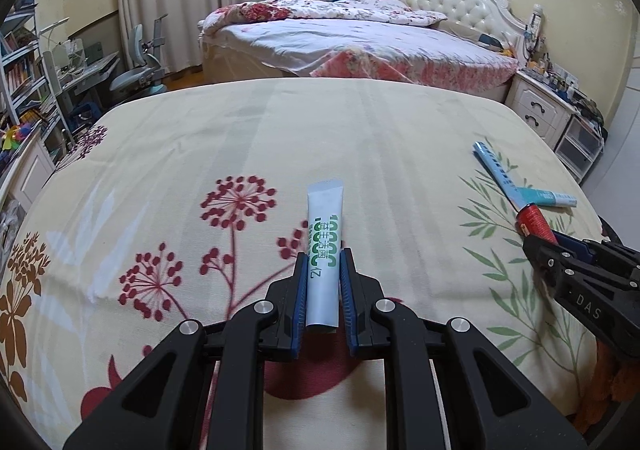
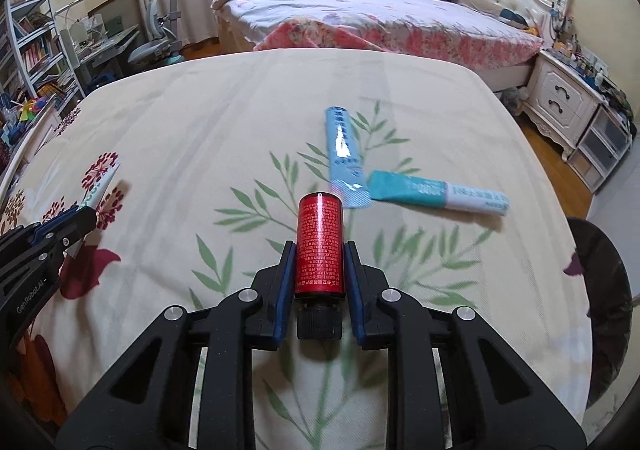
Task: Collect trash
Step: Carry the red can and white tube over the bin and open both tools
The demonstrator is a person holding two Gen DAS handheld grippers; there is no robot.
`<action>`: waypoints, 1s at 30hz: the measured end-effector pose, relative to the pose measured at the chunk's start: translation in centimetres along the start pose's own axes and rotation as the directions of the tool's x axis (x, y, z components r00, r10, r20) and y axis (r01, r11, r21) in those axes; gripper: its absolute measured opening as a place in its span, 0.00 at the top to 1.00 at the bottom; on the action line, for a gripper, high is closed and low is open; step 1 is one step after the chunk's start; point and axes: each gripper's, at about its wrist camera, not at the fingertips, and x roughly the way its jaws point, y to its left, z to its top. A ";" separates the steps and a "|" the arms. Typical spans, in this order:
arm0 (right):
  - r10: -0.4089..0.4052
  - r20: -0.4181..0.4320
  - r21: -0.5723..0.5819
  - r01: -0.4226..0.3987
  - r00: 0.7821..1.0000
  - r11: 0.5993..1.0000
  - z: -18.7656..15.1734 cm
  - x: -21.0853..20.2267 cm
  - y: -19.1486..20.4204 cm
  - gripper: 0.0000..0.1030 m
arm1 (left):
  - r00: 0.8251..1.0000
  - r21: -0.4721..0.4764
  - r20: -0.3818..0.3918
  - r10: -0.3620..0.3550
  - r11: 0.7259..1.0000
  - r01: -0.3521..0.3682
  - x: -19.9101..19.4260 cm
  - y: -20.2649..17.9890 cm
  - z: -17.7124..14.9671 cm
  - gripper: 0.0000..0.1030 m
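My left gripper (image 1: 323,259) is shut on a white tube with green print (image 1: 322,218), which points away from me above the cream flowered bedspread (image 1: 280,130). To its right, my right gripper (image 1: 534,240) holds a red bottle (image 1: 534,219). In the right wrist view the right gripper (image 2: 319,247) is shut on that red bottle (image 2: 320,238), black cap toward the camera. Just beyond it a light blue packet (image 2: 344,150) and a teal-and-white tube (image 2: 440,192) lie on the bedspread (image 2: 240,110). The left gripper (image 2: 86,212) shows at the left edge.
A second bed with a floral quilt (image 1: 360,42) stands behind, a white nightstand (image 1: 540,110) to its right. A desk chair (image 1: 140,70) and bookshelves (image 1: 20,62) fill the left side. A dark round object (image 2: 604,310) sits beside the bed's right edge.
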 end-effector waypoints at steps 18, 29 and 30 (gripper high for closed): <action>-0.088 0.040 0.113 0.083 0.995 0.990 -2.0 -2.4 -6.3 0.77 | 0.992 0.151 0.019 -0.123 0.981 0.118 -0.2 -9.1 -0.1 0.84; -0.166 0.070 0.226 0.146 0.984 0.963 -3.3 -4.5 -11.8 0.77 | 0.977 0.242 0.039 -0.212 0.950 0.197 -0.9 -15.4 -0.1 0.84; -0.176 0.072 0.239 0.154 0.982 0.959 -3.4 -4.8 -12.4 0.77 | 0.975 0.251 0.039 -0.220 0.946 0.203 -0.9 -16.0 -0.1 0.84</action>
